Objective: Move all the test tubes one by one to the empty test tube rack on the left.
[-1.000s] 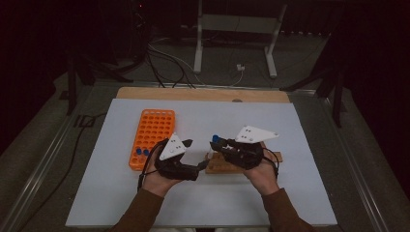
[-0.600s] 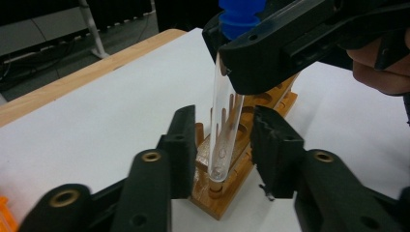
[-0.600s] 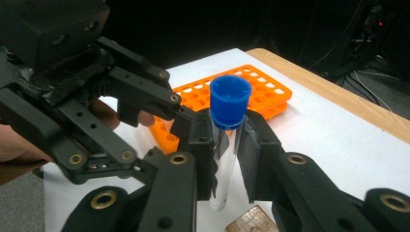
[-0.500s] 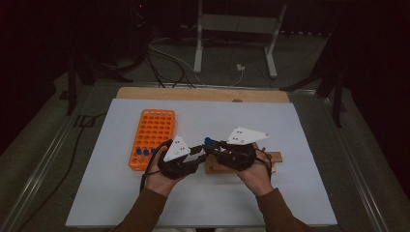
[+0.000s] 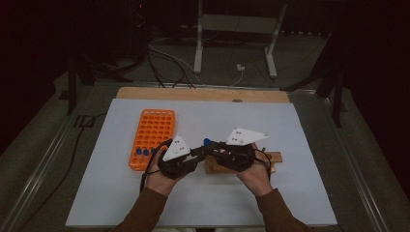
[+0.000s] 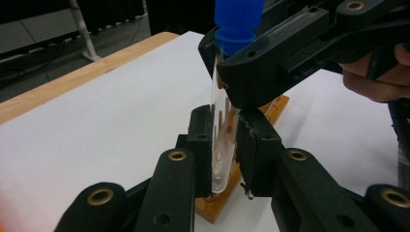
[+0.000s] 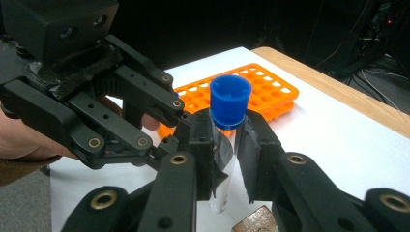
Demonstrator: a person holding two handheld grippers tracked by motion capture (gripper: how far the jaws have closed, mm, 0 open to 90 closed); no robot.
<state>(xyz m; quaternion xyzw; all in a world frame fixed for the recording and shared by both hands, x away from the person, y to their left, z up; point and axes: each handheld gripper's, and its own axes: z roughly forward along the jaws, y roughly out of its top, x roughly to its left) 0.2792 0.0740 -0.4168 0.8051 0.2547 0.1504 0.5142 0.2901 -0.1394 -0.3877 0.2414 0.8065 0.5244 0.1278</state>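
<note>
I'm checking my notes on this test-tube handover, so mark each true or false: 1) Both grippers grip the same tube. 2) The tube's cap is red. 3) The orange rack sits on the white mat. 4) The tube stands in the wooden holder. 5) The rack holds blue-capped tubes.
1) True: the left gripper clamps the tube low down, and the right gripper clamps it just under the cap.
2) False: the cap is blue.
3) True: the orange rack lies on the white mat.
4) False: the tube is held in the air above the wooden holder.
5) True: blue-capped tubes stand in its near rows.
</note>
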